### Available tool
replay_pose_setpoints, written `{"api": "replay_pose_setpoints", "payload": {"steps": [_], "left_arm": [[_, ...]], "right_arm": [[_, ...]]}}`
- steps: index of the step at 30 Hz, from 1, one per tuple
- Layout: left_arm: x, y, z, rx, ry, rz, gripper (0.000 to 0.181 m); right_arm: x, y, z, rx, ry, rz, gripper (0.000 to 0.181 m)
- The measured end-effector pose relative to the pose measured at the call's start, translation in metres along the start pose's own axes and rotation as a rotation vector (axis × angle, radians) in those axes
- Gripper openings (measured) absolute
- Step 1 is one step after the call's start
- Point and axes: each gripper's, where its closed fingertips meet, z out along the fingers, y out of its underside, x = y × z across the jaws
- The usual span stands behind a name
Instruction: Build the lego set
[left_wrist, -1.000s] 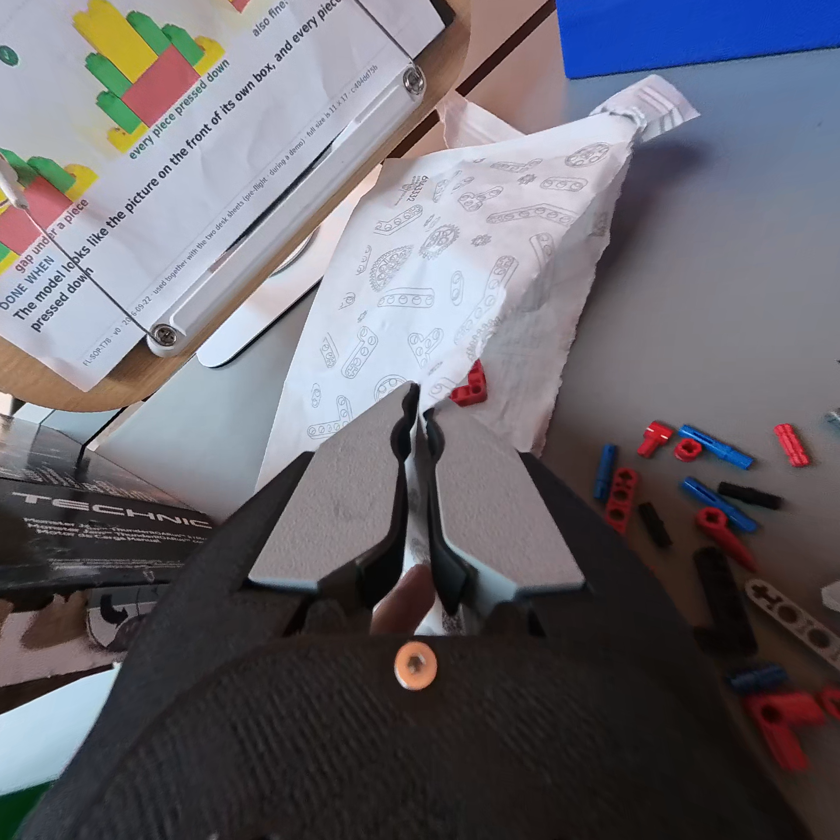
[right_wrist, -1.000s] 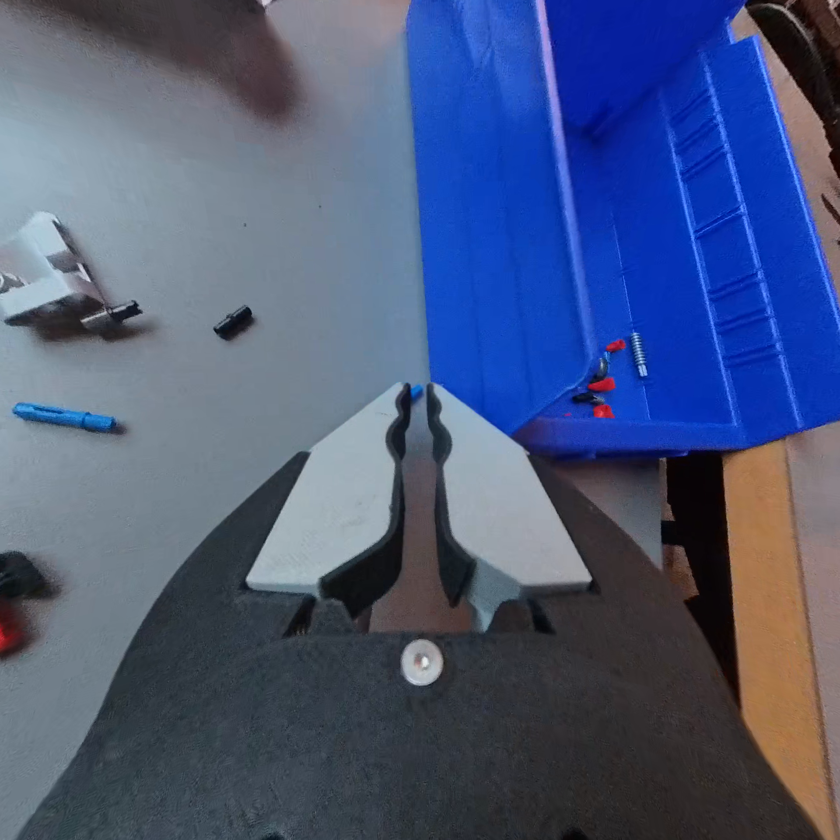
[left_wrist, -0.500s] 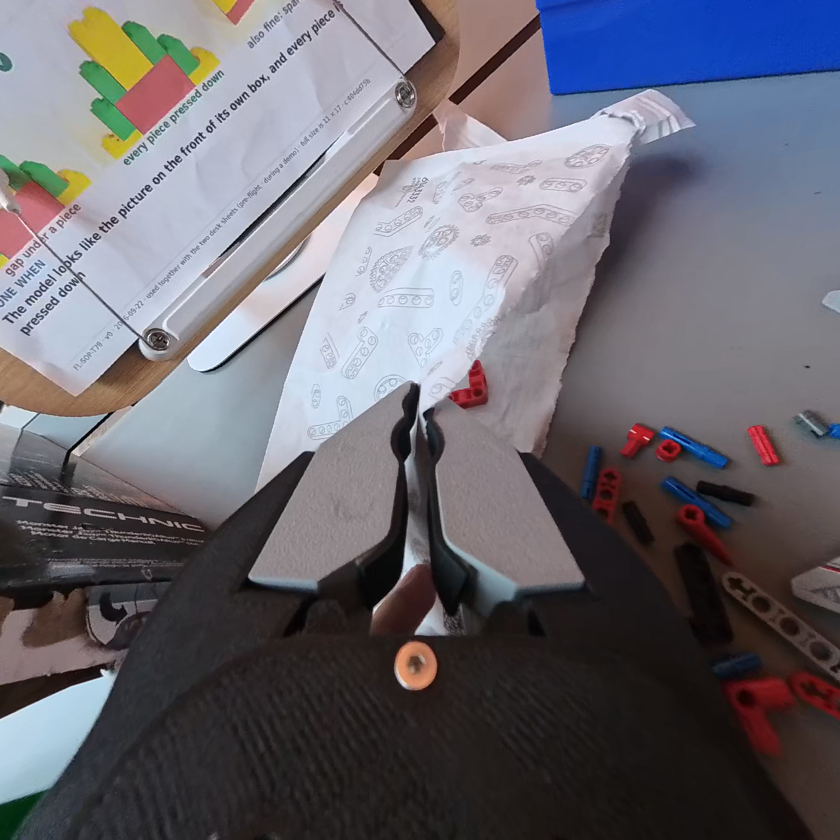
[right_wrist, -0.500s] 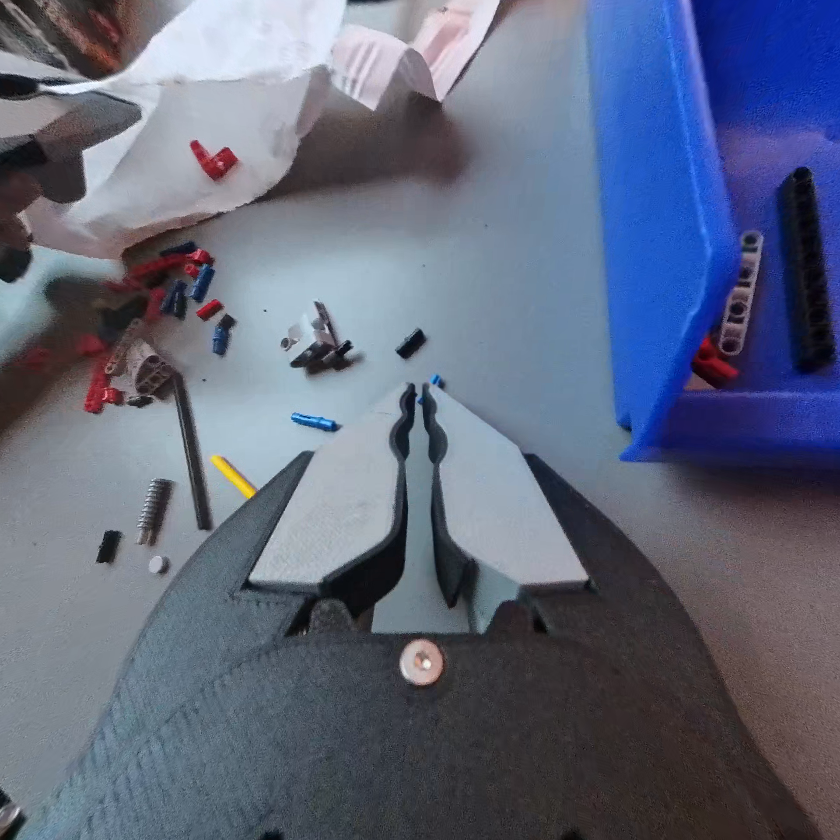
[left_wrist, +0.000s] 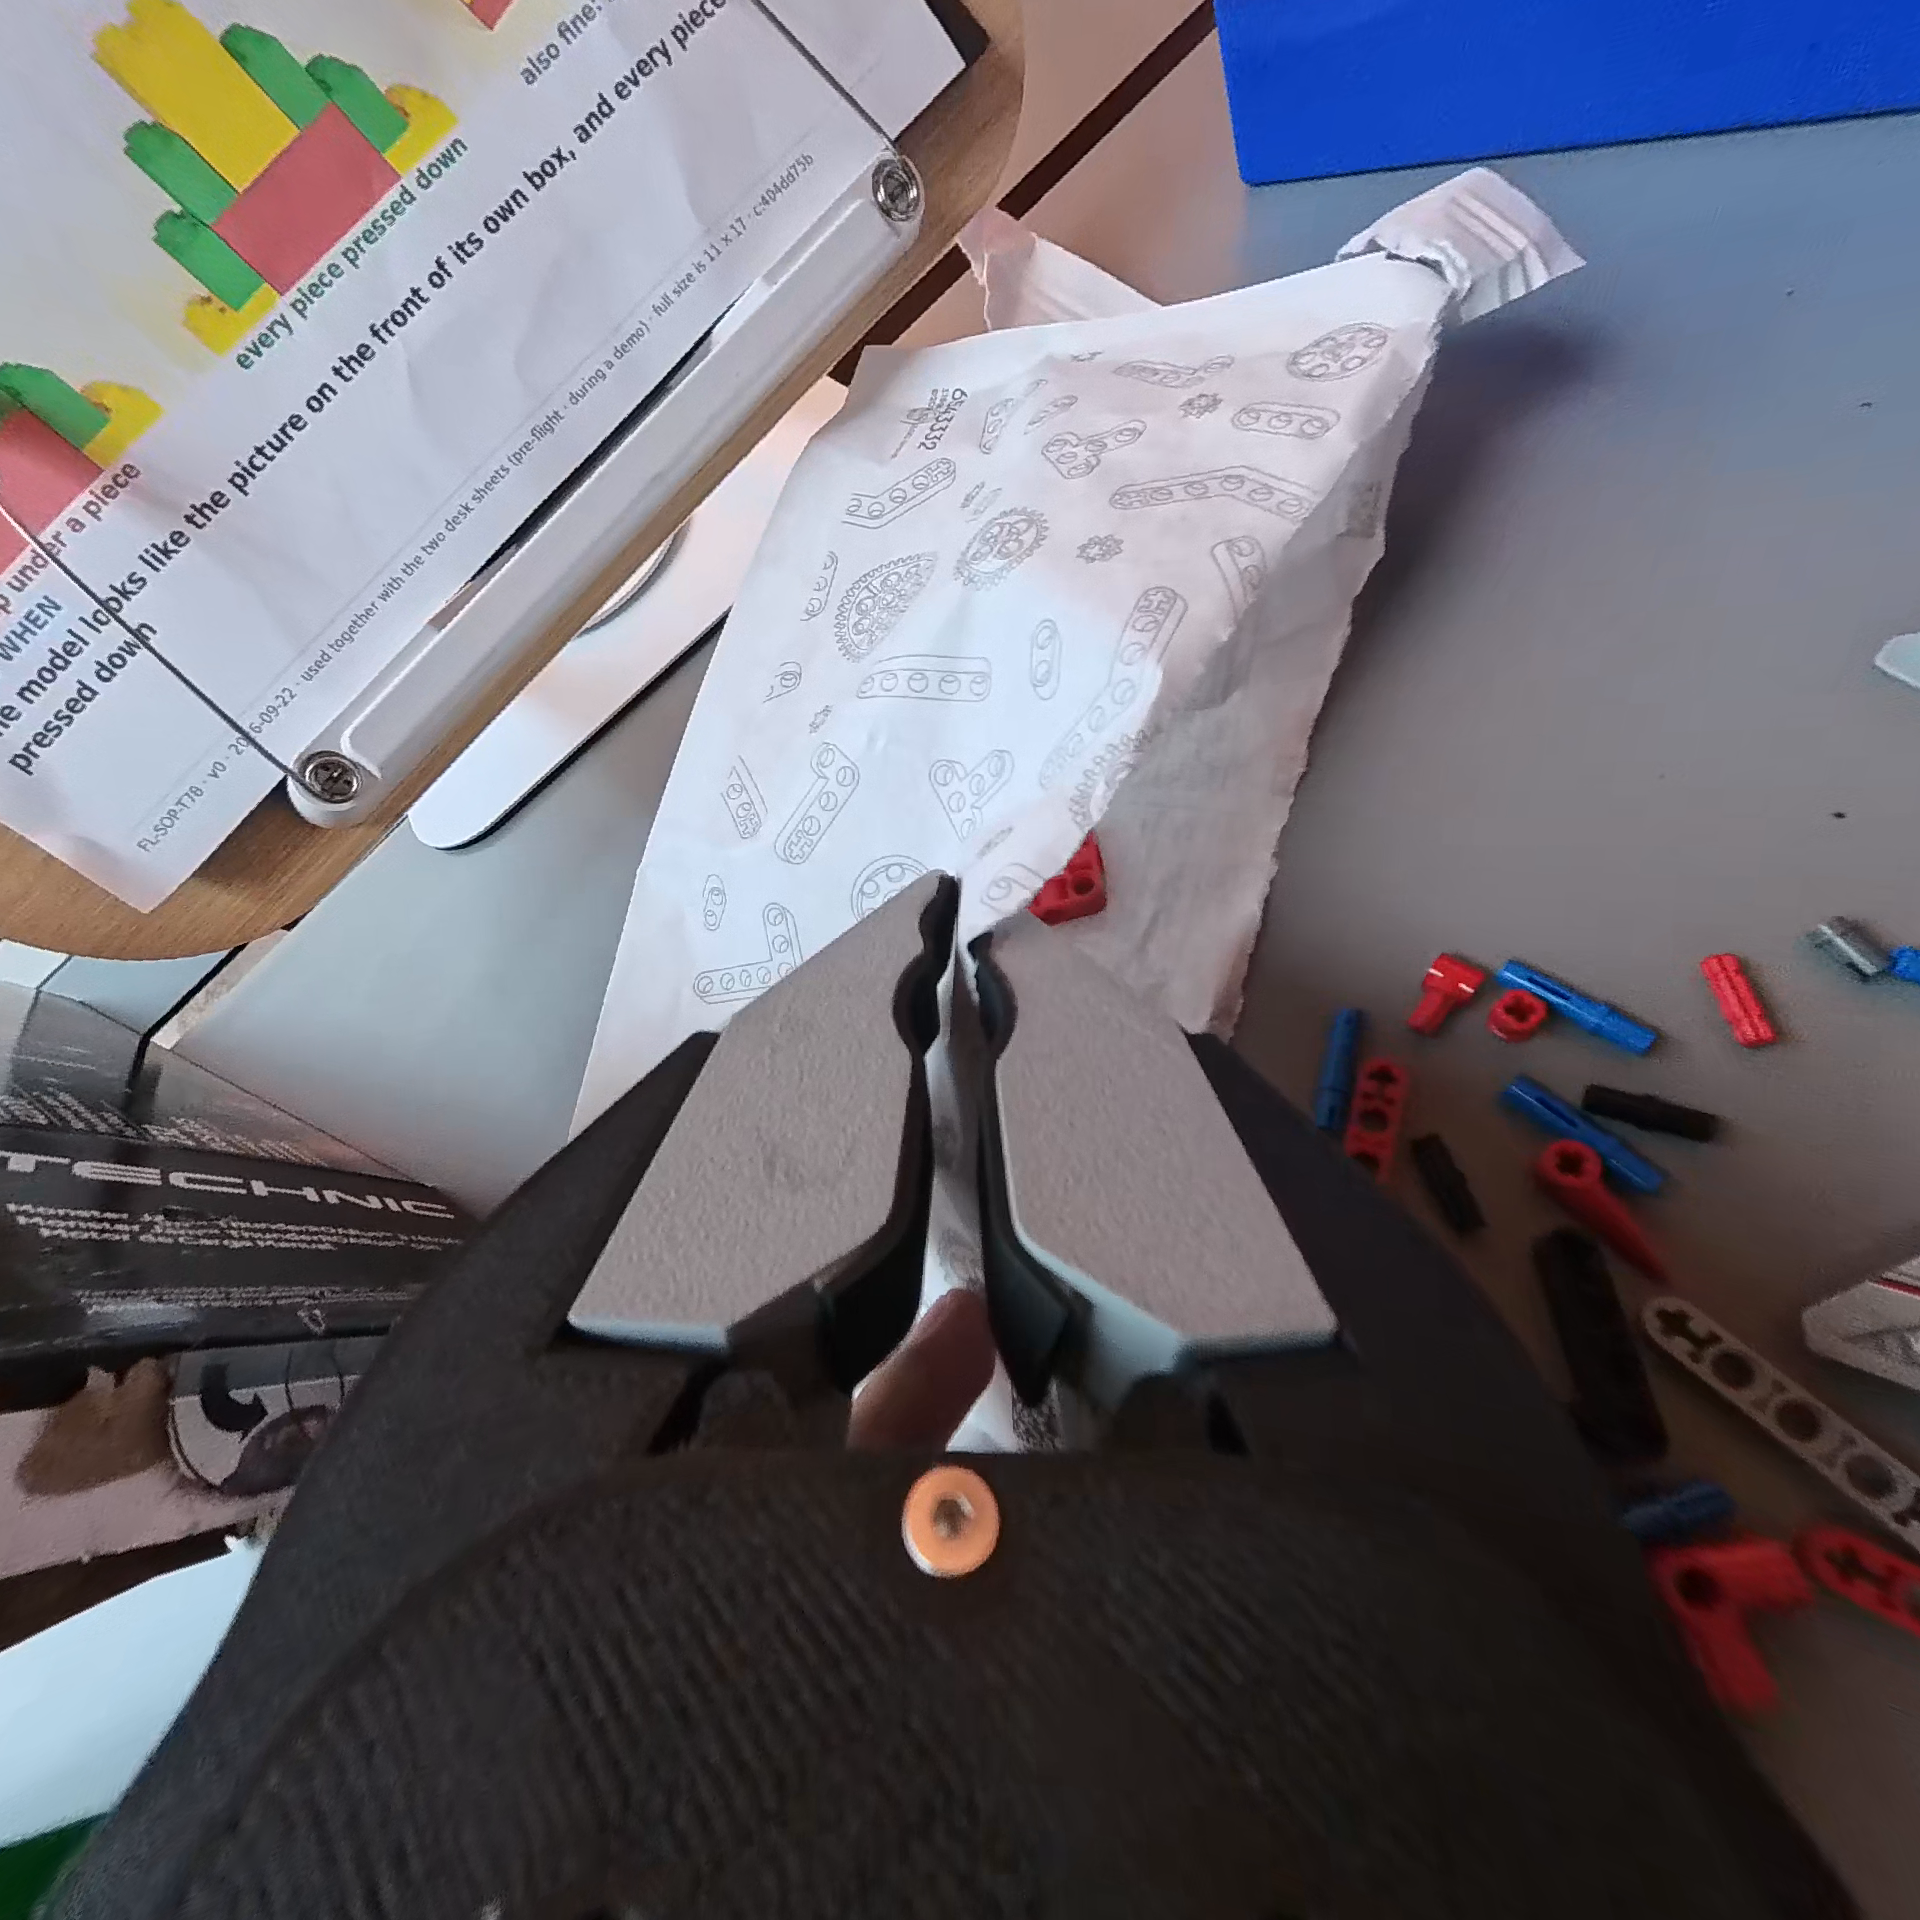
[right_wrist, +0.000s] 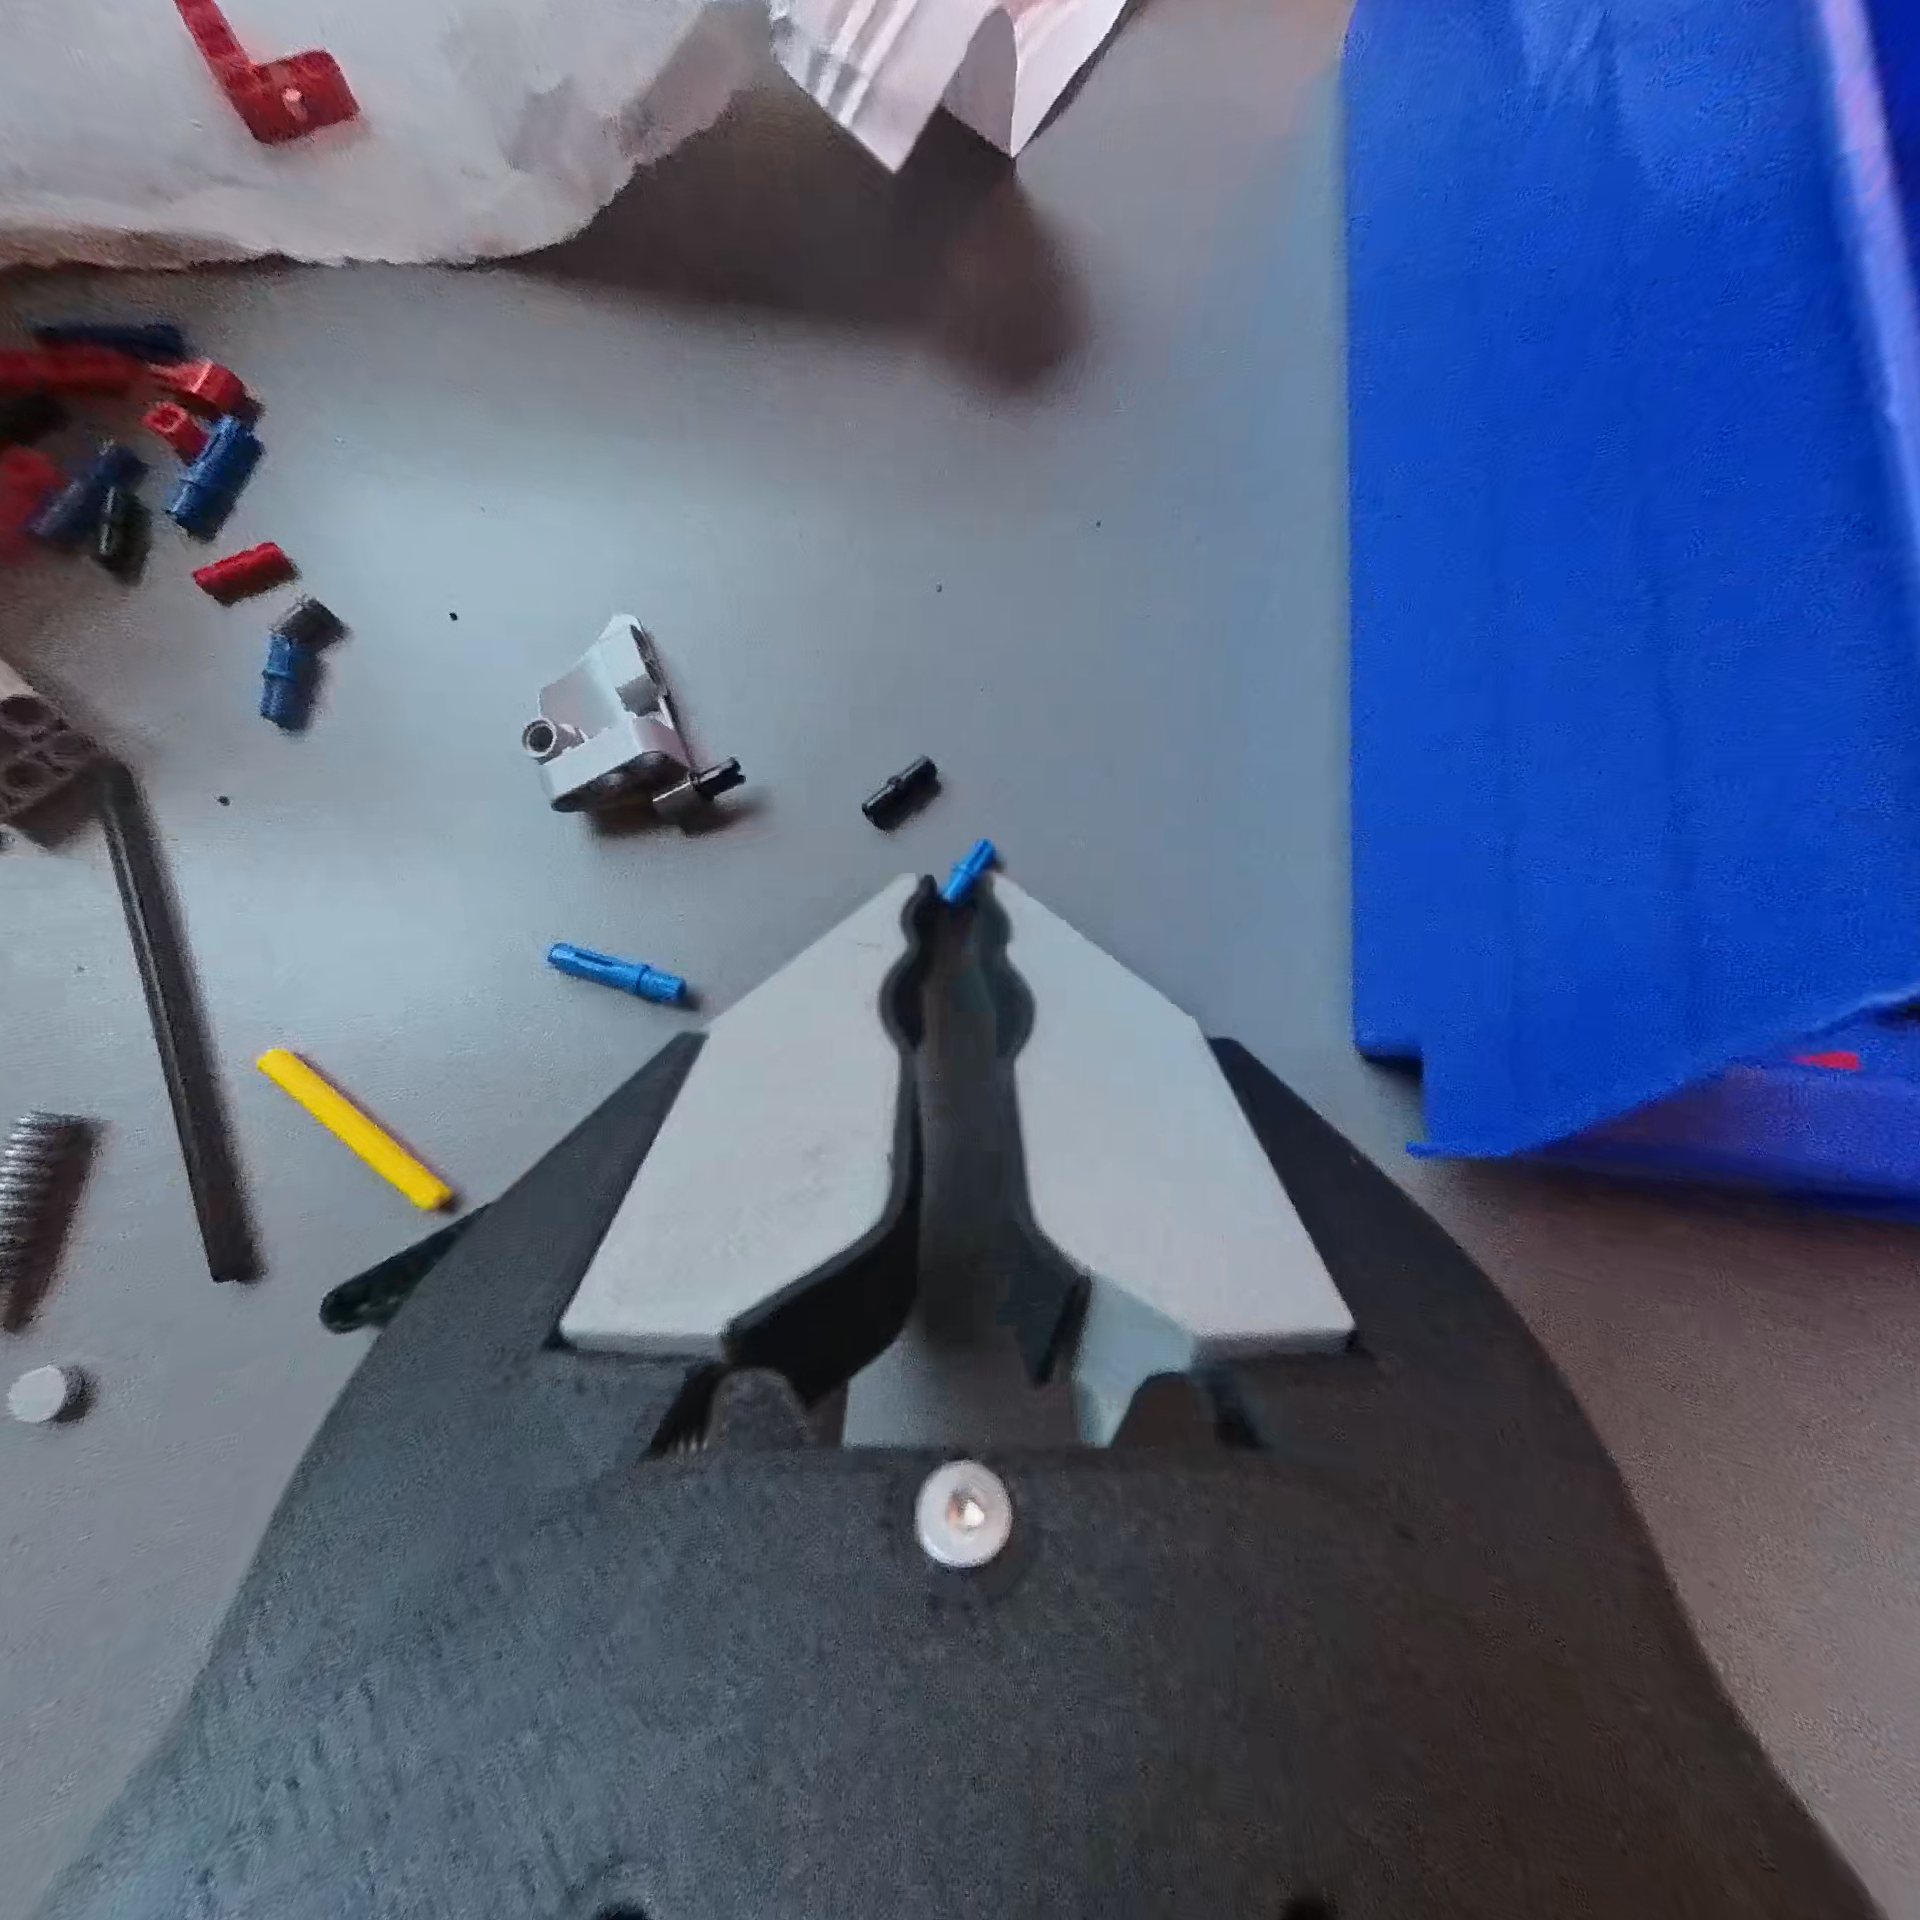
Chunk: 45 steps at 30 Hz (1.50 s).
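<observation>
Lego pieces (right_wrist: 213, 480) scattered, grey table (right_wrist: 790, 499), blue bin (right_wrist: 1621, 520)

Both are the same build: the left textured black printed gripper (left_wrist: 961, 925) has two flat grey wedge-shaped fingers (left_wrist: 769, 1132) with wavy black inner pads and a copper-coloured screw (left_wrist: 950, 1523) in the middle. The right black printed gripper (right_wrist: 956, 888) matches, only its screw (right_wrist: 963, 1513) is silver.

The white paper bag (left_wrist: 1049, 623) is pinched by the left gripper (left_wrist: 961, 920); a red piece (left_wrist: 1070, 896) is seen on the bag, just beside the fingertips.
</observation>
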Motion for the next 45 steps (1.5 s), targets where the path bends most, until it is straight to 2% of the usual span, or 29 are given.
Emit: {"api": "replay_pose_setpoints", "payload": {"steps": [4, 6, 8, 10, 12, 13, 15, 16, 17, 21, 23, 26, 28, 30, 32, 35, 37, 39, 40, 43, 45], "left_arm": [[0.001, 0.000, 0.000, -0.001, 0.002, 0.006, 0.000], [0.002, 0.000, 0.000, -0.005, 0.005, 0.011, 0.000], [0.003, 0.001, 0.000, -0.009, 0.009, 0.015, 0.000], [0.005, 0.001, 0.001, -0.014, 0.010, 0.022, 0.000], [0.006, 0.002, 0.002, -0.017, 0.012, 0.031, 0.000], [0.007, 0.002, 0.002, -0.018, 0.012, 0.034, 0.000], [0.007, 0.002, 0.001, -0.017, 0.013, 0.038, 0.000], [0.007, 0.002, 0.001, -0.016, 0.015, 0.037, 0.000], [0.007, 0.002, 0.001, -0.016, 0.018, 0.034, 0.000], [0.009, 0.003, 0.002, -0.023, 0.017, 0.041, 0.000], [0.009, 0.003, 0.002, -0.024, 0.016, 0.047, 0.000], [0.009, 0.003, 0.002, -0.024, 0.018, 0.044, 0.000], [0.010, 0.003, 0.002, -0.025, 0.021, 0.045, 0.000], [0.011, 0.003, 0.002, -0.025, 0.026, 0.043, 0.000], [0.011, 0.003, 0.002, -0.025, 0.027, 0.046, 0.000], [0.014, 0.002, 0.002, -0.025, 0.030, 0.053, 0.000], [0.016, 0.003, 0.003, -0.029, 0.034, 0.064, 0.000], [0.017, 0.003, 0.003, -0.031, 0.032, 0.073, 0.000], [0.017, 0.002, 0.003, -0.029, 0.032, 0.073, 0.000], [0.016, 0.001, 0.002, -0.023, 0.034, 0.064, 0.000], [0.017, 0.002, 0.003, -0.028, 0.035, 0.065, 0.000]], "right_arm": [[-0.002, -0.008, -0.008, 0.021, -0.012, -0.050, 0.003], [0.004, -0.036, -0.033, 0.131, 0.010, -0.076, 0.004], [0.034, -0.067, -0.064, 0.213, 0.111, -0.083, 0.004], [0.078, -0.082, -0.079, 0.192, 0.175, -0.031, 0.004], [0.120, -0.072, -0.064, 0.048, 0.167, 0.028, 0.007], [0.138, -0.062, -0.052, -0.027, 0.165, 0.035, 0.018], [0.162, -0.043, -0.031, -0.143, 0.166, 0.037, 0.020], [0.166, -0.036, -0.026, -0.186, 0.159, 0.036, 0.027], [0.169, -0.033, -0.025, -0.200, 0.165, 0.034, 0.035], [0.172, -0.038, -0.038, -0.152, 0.166, 0.080, 0.039], [0.151, -0.053, -0.055, -0.057, 0.114, 0.093, 0.040], [0.090, -0.080, -0.086, 0.118, 0.049, 0.016, 0.043], [0.031, -0.083, -0.089, 0.181, -0.079, -0.004, 0.046], [-0.016, -0.070, -0.073, 0.168, -0.180, -0.028, 0.043], [-0.018, -0.051, -0.046, 0.118, -0.122, -0.030, 0.034], [-0.012, -0.036, -0.015, 0.065, -0.121, 0.011, 0.052], [-0.001, -0.025, 0.005, -0.002, -0.061, -0.003, 0.057], [-0.005, -0.021, 0.021, -0.041, -0.087, -0.005, 0.065], [-0.012, -0.024, 0.024, -0.026, -0.119, 0.004, 0.068], [-0.060, -0.032, 0.019, 0.001, -0.329, 0.023, 0.052], [-0.089, -0.033, 0.015, 0.016, -0.411, -0.006, 0.055]]}}
